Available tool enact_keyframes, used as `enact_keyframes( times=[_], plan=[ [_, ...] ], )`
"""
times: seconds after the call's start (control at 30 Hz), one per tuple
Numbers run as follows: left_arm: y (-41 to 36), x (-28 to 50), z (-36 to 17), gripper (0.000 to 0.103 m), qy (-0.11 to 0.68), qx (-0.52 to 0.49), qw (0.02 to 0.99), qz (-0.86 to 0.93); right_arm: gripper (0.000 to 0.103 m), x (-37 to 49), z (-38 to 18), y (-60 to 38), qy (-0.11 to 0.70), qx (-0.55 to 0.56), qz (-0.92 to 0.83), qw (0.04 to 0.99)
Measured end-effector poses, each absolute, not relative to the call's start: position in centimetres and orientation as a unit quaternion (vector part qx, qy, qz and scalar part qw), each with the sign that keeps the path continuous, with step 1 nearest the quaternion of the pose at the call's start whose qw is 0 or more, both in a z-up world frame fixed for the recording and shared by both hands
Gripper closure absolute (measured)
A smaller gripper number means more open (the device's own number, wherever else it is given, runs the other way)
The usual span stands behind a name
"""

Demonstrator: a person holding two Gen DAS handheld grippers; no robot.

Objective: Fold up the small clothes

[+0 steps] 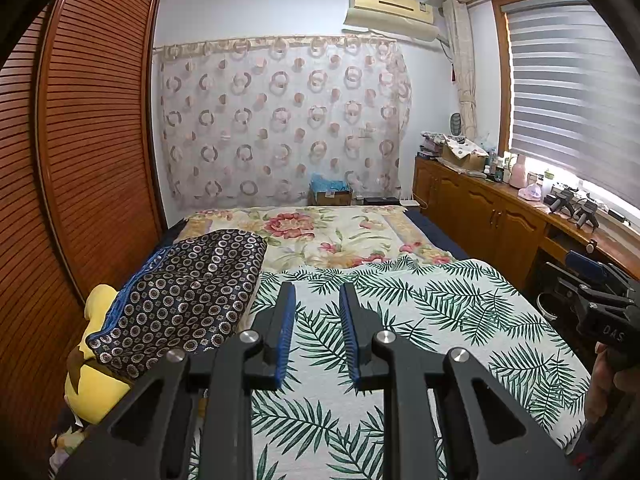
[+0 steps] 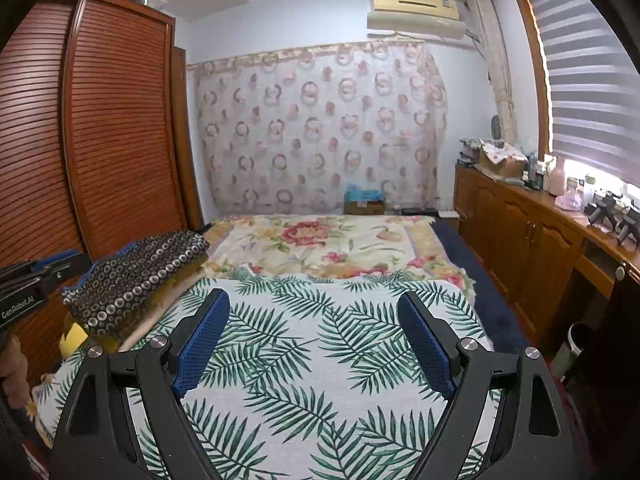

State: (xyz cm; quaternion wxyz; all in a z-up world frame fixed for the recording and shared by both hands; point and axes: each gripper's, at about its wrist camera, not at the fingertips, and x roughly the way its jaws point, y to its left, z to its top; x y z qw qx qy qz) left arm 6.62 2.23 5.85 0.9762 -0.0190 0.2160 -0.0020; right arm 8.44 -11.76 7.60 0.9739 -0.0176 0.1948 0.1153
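Left tongs (image 1: 318, 292) held over leaf-print cloth (image 1: 400, 320) on bed (image 1: 320, 236), blue pads set close, small gap seen, nothing gripped. Right tongs (image 2: 314, 300) spread wide, nothing held, same cloth under them. Folded dark dotted cloth (image 1: 180, 292) piled left of left tongs, yellow thing (image 1: 96, 392) under it.

Louvered wardrobe (image 1: 80, 140) left, ring-print curtain (image 1: 280, 120) at back. Air conditioner (image 1: 390, 12) above; cluttered wooden cabinets (image 2: 520, 232) under window blinds (image 1: 572, 92).

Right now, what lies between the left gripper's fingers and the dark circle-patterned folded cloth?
Only bare palm-leaf sheet, seen in the left wrist view: the left gripper holds nothing, and the folded cloth sits apart to its left.
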Motion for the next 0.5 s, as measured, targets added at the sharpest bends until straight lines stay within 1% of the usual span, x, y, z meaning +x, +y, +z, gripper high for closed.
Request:
enact_keyframes(
  times=[0.5],
  plan=[
    [2.47, 6.58, 5.87, 0.082, 0.216, -0.019, 0.976, -0.002, 0.015, 8.47, 7.61, -11.79, 0.195, -0.018, 0.115, 0.974]
  ],
)
